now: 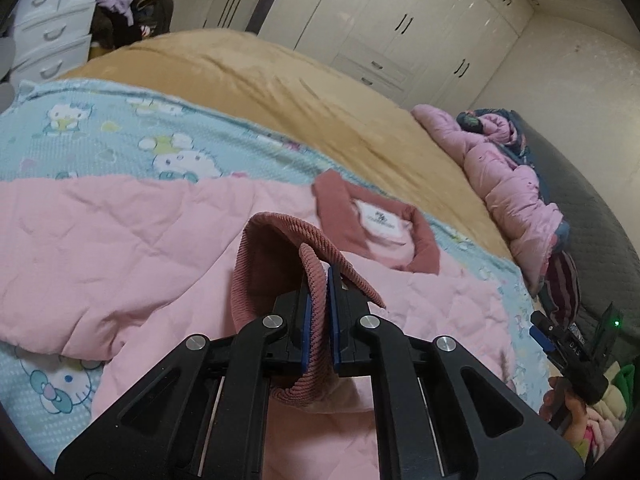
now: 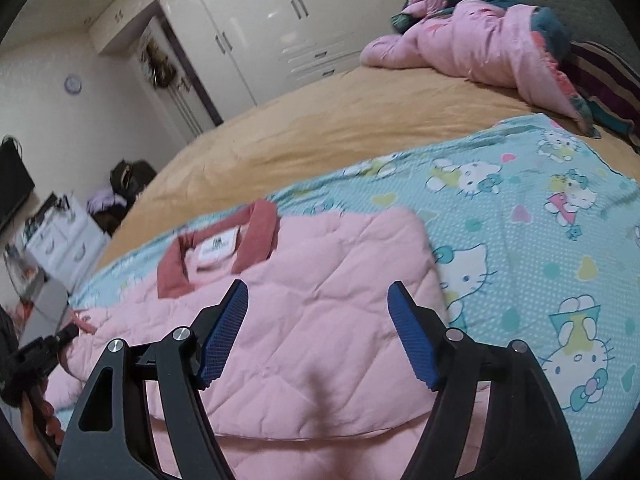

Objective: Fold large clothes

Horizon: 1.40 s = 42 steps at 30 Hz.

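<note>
Ribbed cuff (image 1: 320, 280) of dusty rose sits pinched between the blue pads of the left gripper (image 1: 319, 320), whose jaws are pressed together on the fabric; the cuff loops up and over the fingertips and hangs below them too. It belongs to a pale pink quilted jacket (image 2: 320, 300) spread flat on a light blue cartoon-cat blanket (image 2: 540, 220), which lies over a tan bedspread (image 1: 280, 80). The jacket's rose collar (image 1: 376, 228) with a white label lies just beyond the left gripper, further up the bed. The right gripper (image 2: 318, 328) hovers above the jacket's body with its jaws standing well apart and nothing between the pads; the quilted fabric lies directly under and ahead of it, the collar (image 2: 224, 240) beyond and to the left in its view. In the left wrist view the right gripper (image 1: 556, 336) shows at the far right edge of the bed. A crumpled pink padded coat (image 2: 480, 40) lies at the head of the bed, well apart from the jacket. White wardrobes (image 1: 380, 12) line the wall behind.
</note>
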{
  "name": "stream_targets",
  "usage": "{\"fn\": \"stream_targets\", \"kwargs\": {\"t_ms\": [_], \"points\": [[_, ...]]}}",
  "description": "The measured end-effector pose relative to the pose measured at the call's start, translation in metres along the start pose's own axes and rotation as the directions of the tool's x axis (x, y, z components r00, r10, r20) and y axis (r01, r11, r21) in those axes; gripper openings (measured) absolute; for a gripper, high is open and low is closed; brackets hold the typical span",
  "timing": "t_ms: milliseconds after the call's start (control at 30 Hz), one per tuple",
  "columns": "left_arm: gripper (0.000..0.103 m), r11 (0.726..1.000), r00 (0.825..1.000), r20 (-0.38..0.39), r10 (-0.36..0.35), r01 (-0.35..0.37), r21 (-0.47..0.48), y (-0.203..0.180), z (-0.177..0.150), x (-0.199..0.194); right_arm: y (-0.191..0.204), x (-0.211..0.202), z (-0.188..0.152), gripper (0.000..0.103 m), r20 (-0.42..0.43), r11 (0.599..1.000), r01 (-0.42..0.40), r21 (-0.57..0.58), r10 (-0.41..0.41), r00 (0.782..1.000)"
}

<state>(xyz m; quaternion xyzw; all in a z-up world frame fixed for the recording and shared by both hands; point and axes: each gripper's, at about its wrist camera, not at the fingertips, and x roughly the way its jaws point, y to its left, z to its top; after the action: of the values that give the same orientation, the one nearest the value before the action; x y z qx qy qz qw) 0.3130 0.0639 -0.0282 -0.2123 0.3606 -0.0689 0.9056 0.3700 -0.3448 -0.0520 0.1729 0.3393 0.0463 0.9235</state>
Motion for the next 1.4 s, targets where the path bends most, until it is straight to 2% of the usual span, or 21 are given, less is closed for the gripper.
{"fn": "stream_targets", "kwargs": {"t_ms": [233,300,433,533,633,667,700,733,800,833,867,900,933,1067,1233,1333,1400], "points": [[0.005,0.998,0.997,-0.06,0.044,-0.046,-0.031,0.021,-0.005,0.019,-0.001,0.027,-0.011,0.073,-0.093,1.0,-0.006,0.01,0.006,0.996],[0.009,0.997,0.994,-0.077,0.074,-0.076,-0.028,0.024,-0.006,0.024,-0.004,0.035,-0.015,0.076,-0.131,1.0,0.0,0.017,0.003,0.991],[0.009,0.989,0.986,-0.095,0.14,-0.144,-0.042,0.039,-0.007,0.03,-0.011,0.053,-0.023,0.076,-0.21,0.998,0.045,0.033,-0.038,0.977],[0.009,0.985,0.981,-0.141,0.131,-0.145,-0.093,0.054,-0.01,0.041,-0.014,0.064,-0.03,0.076,-0.247,0.996,0.078,0.032,-0.068,0.967],[0.01,0.984,0.983,-0.107,0.151,-0.16,-0.084,0.051,-0.004,0.029,-0.018,0.071,-0.035,0.076,-0.262,0.995,0.095,0.034,-0.083,0.961],[0.015,0.984,0.983,-0.091,0.157,-0.163,-0.068,0.046,-0.002,0.023,-0.017,0.071,-0.035,0.076,-0.261,0.995,0.097,0.029,-0.086,0.962],[0.028,0.984,0.984,-0.069,0.166,-0.169,-0.048,0.04,0.001,0.016,-0.016,0.068,-0.034,0.076,-0.255,0.995,0.096,0.03,-0.085,0.963],[0.035,0.984,0.984,-0.034,0.177,-0.178,-0.018,0.031,0.004,0.006,-0.015,0.064,-0.031,0.076,-0.25,0.995,0.094,0.036,-0.082,0.965],[0.062,0.983,0.984,-0.003,0.181,-0.181,0.011,0.018,0.006,-0.003,-0.011,0.05,-0.025,0.078,-0.222,0.996,0.075,0.051,-0.062,0.973],[0.067,0.985,0.986,0.009,0.167,-0.167,0.035,0.008,0.006,-0.006,-0.008,0.044,-0.022,0.084,-0.205,0.997,0.062,0.046,-0.051,0.978],[0.076,0.985,0.986,0.01,0.166,-0.166,0.055,0.001,0.005,-0.007,-0.003,0.037,-0.02,0.088,-0.182,0.998,0.052,0.033,-0.045,0.982],[0.087,0.98,0.984,0.012,0.18,-0.181,0.084,-0.009,0.003,-0.007,0.0,0.032,-0.018,0.089,-0.165,0.999,0.049,0.021,-0.045,0.985],[0.091,0.977,0.983,0.018,0.185,-0.186,0.108,-0.019,0.001,-0.007,0.006,0.025,-0.016,0.09,-0.144,0.999,0.045,0.001,-0.044,0.989],[0.094,0.976,0.989,-0.02,0.145,-0.14,0.165,-0.045,-0.01,0.004,0.02,0.014,-0.011,0.095,-0.099,0.999,0.03,-0.041,-0.034,0.994],[0.094,0.971,0.985,-0.106,0.137,-0.112,0.212,-0.065,-0.032,0.031,0.026,0.009,-0.01,0.096,-0.077,0.998,0.008,-0.064,-0.013,0.997],[0.094,0.972,0.979,-0.176,0.098,-0.056,0.229,-0.073,-0.049,0.048,0.03,0.013,-0.013,0.096,-0.105,0.997,-0.002,-0.081,-0.006,0.994],[0.094,0.959,0.972,-0.19,0.138,-0.084,0.27,-0.076,-0.058,0.058,0.031,0.02,-0.017,0.096,-0.139,0.996,0.007,-0.093,-0.02,0.99]]}}
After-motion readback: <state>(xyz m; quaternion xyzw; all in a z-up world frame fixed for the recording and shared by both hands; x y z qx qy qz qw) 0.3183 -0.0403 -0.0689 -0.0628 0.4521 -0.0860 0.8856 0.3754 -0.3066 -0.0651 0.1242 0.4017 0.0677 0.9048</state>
